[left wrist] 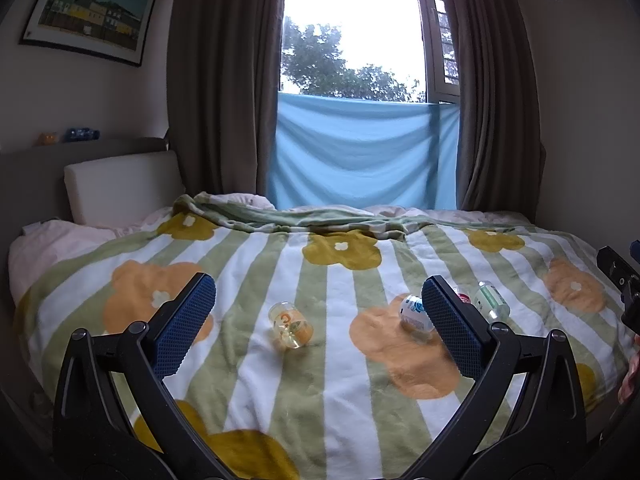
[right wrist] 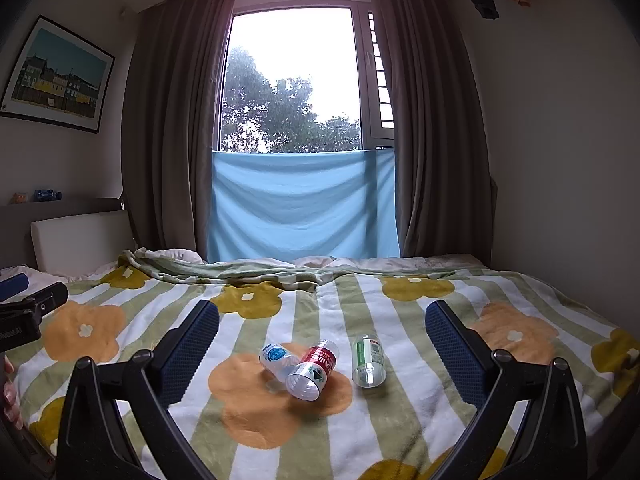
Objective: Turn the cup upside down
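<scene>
While both the left gripper (left wrist: 318, 312) and right gripper (right wrist: 322, 338) gape wide and empty, cup labels (right wrist: 318, 358) stay unreadable.

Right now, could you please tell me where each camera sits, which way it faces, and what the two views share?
Left wrist: sits on the left gripper, facing across the striped flower-print blanket toward the window; its own open blue-padded fingers frame a clear orange-printed cup, and the other gripper's edge shows far right.
Right wrist: sits on the right gripper, facing the same way, over three clear cups labelled blue, red and green; its fingers stand open.
Shared: blanket, light-blue window cloth, blue and green cups.
</scene>
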